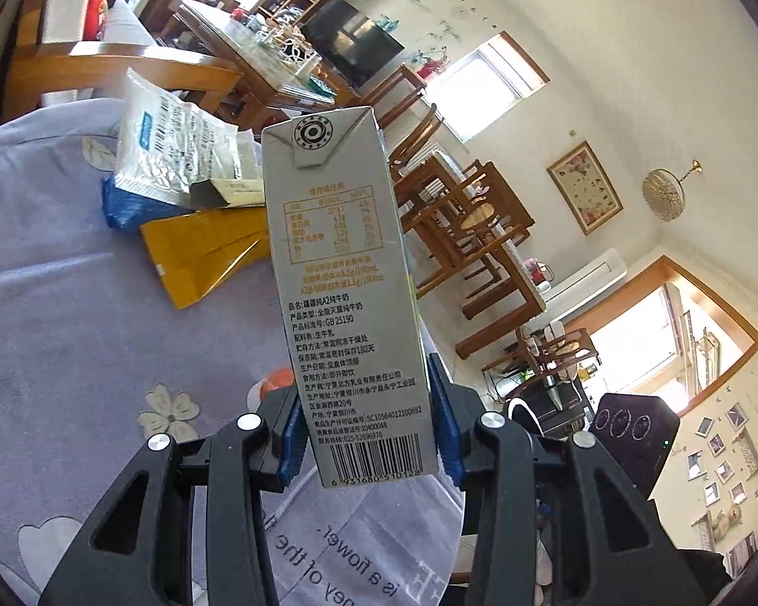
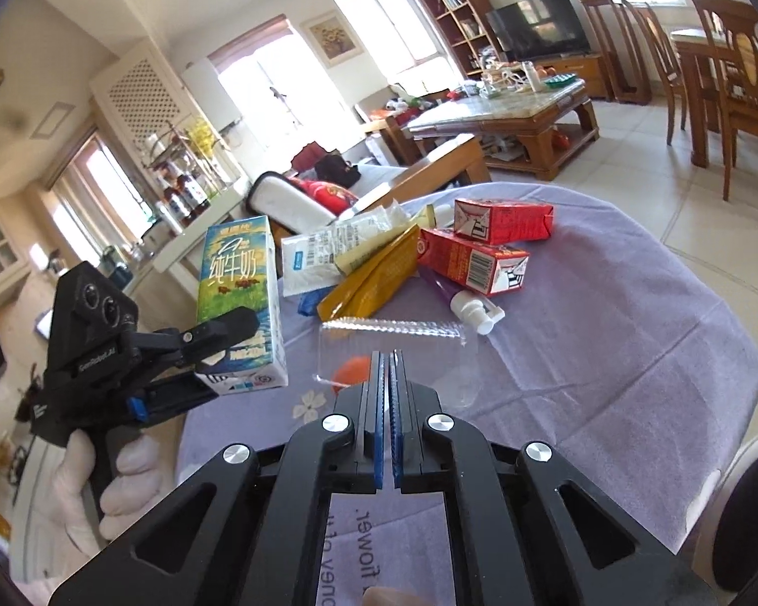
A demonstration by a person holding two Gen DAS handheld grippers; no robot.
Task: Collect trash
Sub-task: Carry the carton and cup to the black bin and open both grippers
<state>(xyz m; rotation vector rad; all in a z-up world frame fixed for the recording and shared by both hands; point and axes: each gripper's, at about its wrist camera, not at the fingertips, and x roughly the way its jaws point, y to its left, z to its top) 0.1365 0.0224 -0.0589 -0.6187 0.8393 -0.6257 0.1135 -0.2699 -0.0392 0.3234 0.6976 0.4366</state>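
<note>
- Left gripper [image 1: 369, 434] held a tall grey milk carton [image 1: 346, 298] by its lower end, blue pads pressed on both narrow sides, jaws about mid-width. Carton's long axis ran straight out along the fingers, top end away from the cam, clear of the table [image 1: 50, 303].
- From the right wrist view, the same milk carton [image 2: 240, 303] stood roughly upright in the left gripper [image 2: 212, 353], off the table's left edge; a white-gloved hand [image 2: 121, 474] gripped the handle.
- Right gripper [image 2: 388, 368] was fully closed, pads together w/ only a sliver between. A clear plastic packet [image 2: 394, 348] and an orange cap-like item [image 2: 351, 371] lay just ahead of its tips; whether the tips pinched the packet's edge could not be told.
- Rest of the trash sat heaped further along the right gripper's line, mid-table on the lilac cloth [image 2: 606, 333]: yellow pouch [image 2: 374, 278], white printed wrapper [image 2: 323, 247], two red cartons [image 2: 472, 257] [image 2: 503, 222], purple pump bottle [image 2: 460, 298].
- Key relation, as judged: heap lay dead ahead of the right gripper and nearer to it than to the loaded left; yellow pouch's long axis ran diagonally toward that gripper, so it looked the easier next pick. No bin or bag showed in either view, so where the carton should go was unclear.
</note>
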